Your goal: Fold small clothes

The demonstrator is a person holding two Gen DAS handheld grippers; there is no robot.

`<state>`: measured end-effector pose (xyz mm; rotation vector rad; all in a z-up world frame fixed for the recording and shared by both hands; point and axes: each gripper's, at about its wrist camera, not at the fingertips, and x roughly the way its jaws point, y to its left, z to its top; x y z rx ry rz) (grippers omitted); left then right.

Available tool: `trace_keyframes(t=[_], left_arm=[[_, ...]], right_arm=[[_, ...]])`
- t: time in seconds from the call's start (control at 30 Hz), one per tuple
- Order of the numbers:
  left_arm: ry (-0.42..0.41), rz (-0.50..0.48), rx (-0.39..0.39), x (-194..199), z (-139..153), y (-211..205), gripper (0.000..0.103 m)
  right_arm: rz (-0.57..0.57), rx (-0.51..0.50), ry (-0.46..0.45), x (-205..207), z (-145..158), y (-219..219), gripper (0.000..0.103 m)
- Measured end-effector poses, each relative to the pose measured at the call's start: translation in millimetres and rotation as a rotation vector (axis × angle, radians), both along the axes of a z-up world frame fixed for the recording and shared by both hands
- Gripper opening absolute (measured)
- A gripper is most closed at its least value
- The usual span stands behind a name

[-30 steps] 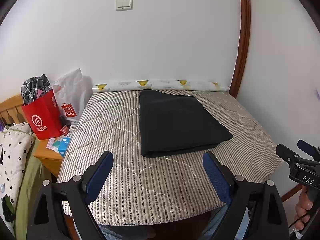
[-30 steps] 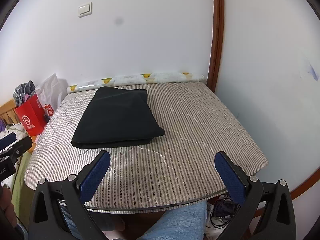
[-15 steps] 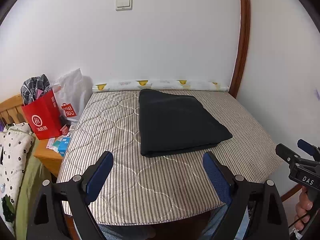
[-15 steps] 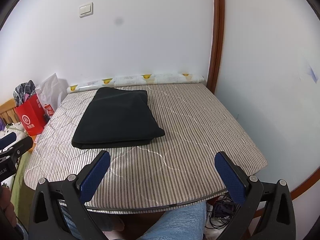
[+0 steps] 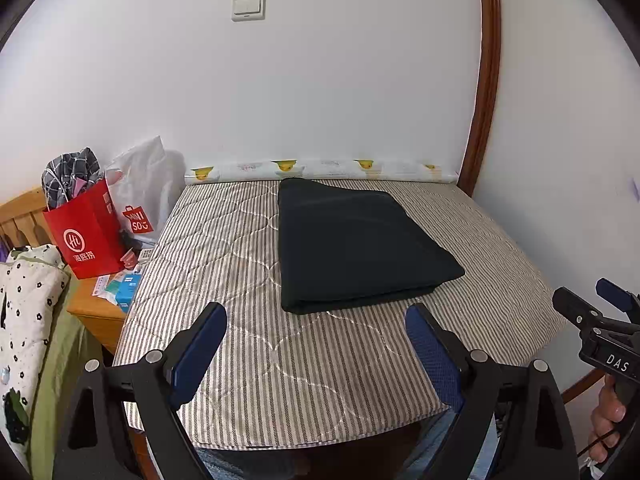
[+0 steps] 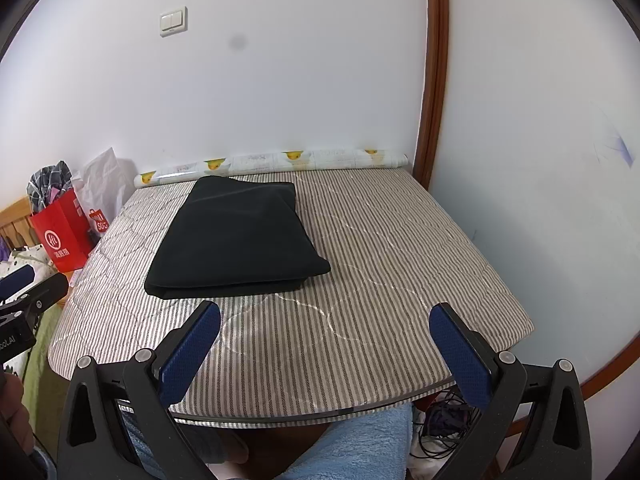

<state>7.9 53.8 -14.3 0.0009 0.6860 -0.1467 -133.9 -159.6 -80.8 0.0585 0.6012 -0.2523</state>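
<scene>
A black garment (image 5: 360, 244) lies folded into a flat rectangle on the striped quilted surface (image 5: 304, 360), toward the back wall. It also shows in the right wrist view (image 6: 236, 240), left of centre. My left gripper (image 5: 316, 320) is open and empty, held near the surface's front edge, short of the garment. My right gripper (image 6: 324, 320) is open and empty, also at the front edge, to the right of the garment. The right gripper's body shows at the right edge of the left wrist view (image 5: 596, 320).
A patterned roll (image 5: 320, 168) lies along the back wall. A red paper bag (image 5: 84, 236) and a white plastic bag (image 5: 144, 196) stand on a wooden nightstand (image 5: 96, 312) at left. A wooden door frame (image 6: 434, 80) rises at the back right. Cables (image 6: 444, 436) lie below.
</scene>
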Motion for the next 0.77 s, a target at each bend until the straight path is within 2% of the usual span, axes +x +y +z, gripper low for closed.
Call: trace_keyframes(t=[0.77], left_arm=[[-0.004, -0.008, -0.004, -1.2, 1.9, -0.2, 0.091]], right_arm=[[0.004, -0.003, -0.009, -1.7, 3.1, 1.3, 0.103]])
